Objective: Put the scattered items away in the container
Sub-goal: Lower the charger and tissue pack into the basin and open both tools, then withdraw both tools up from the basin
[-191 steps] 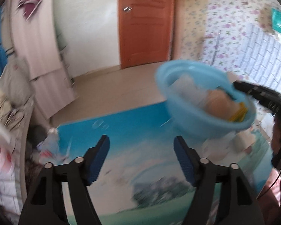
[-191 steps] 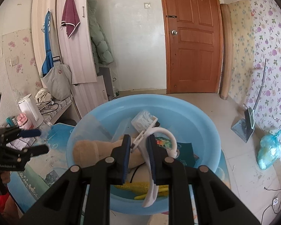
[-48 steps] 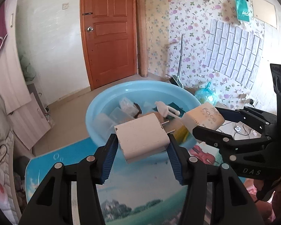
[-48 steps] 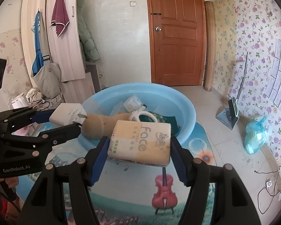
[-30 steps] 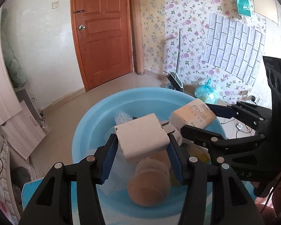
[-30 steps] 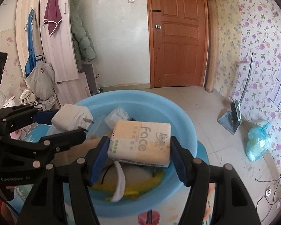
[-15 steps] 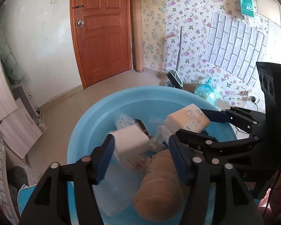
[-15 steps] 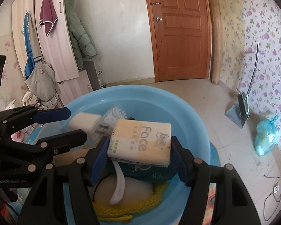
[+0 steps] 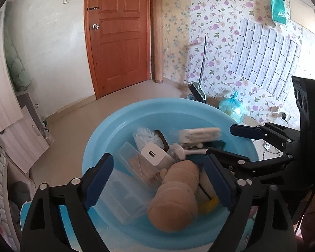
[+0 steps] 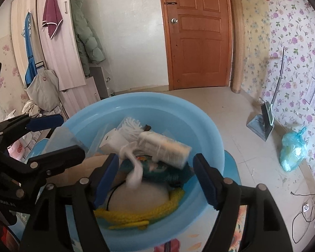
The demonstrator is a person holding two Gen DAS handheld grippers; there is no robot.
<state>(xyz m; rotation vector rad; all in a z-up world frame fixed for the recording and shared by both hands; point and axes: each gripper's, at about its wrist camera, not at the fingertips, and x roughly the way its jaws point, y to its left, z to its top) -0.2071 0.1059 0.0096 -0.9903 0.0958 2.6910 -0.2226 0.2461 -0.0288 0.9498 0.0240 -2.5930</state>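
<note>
Two hand-held grippers hang over a light blue plastic basin [image 9: 115, 130] standing on a printed tabletop. The left gripper [image 9: 159, 180] has its blue-padded fingers spread wide with nothing between them, and the right gripper [image 10: 155, 180] is likewise spread and empty. A pack of facial tissues [image 10: 163, 147], motion-blurred, is inside the basin, clear of the right gripper's pads and above the other contents; the blur leaves it unclear whether it rests on them. A white wall charger [image 9: 155, 155] with its USB port showing lies near the basin's middle, on a clear plastic box [image 9: 134, 166]. Beside it lies a tan plush toy [image 9: 176, 193], and a white brush [image 10: 130, 126] rests toward the far wall. Yellow rope [image 10: 136, 214] curls along the near side, next to a round white object. Beyond the table, a brown wooden door [image 10: 197, 35] is shut, and a blue plastic bag [image 10: 294, 149] sits on the tiled floor at right.
</note>
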